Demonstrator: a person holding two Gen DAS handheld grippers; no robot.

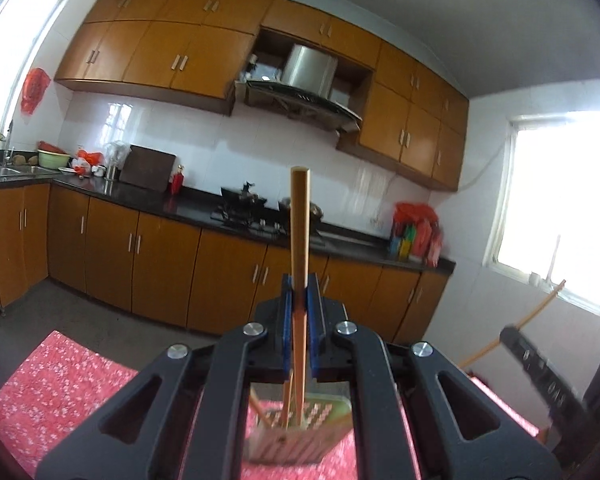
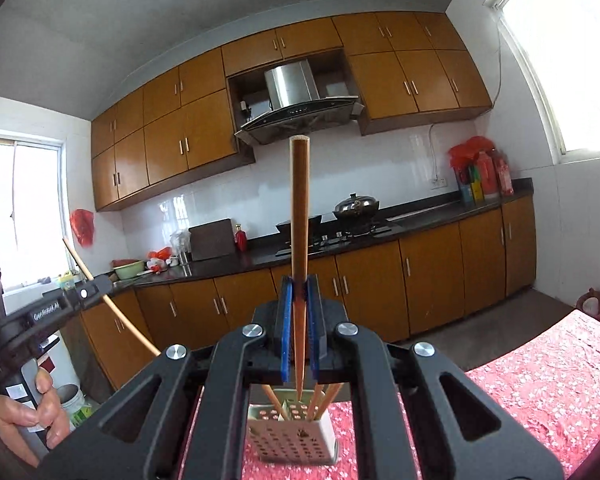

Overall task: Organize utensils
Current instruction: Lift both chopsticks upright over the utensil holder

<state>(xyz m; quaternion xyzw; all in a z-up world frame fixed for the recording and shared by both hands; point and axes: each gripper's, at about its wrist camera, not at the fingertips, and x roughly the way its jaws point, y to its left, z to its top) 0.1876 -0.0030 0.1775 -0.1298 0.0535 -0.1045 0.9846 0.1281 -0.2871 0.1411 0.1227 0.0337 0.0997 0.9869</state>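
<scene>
My left gripper is shut on a wooden chopstick that stands upright between its blue pads. Its lower tip hangs over a perforated metal holder with other chopsticks in it. In the right wrist view my right gripper is likewise shut on an upright chopstick, its point just above the same holder, where several chopsticks lean. Each gripper shows in the other's view: the right gripper at the right edge, the left gripper at the left, held by a hand.
The holder stands on a table with a red floral cloth. Beyond it run orange kitchen cabinets, a dark counter with a stove, pots and bottles, and a range hood. Windows are on both side walls.
</scene>
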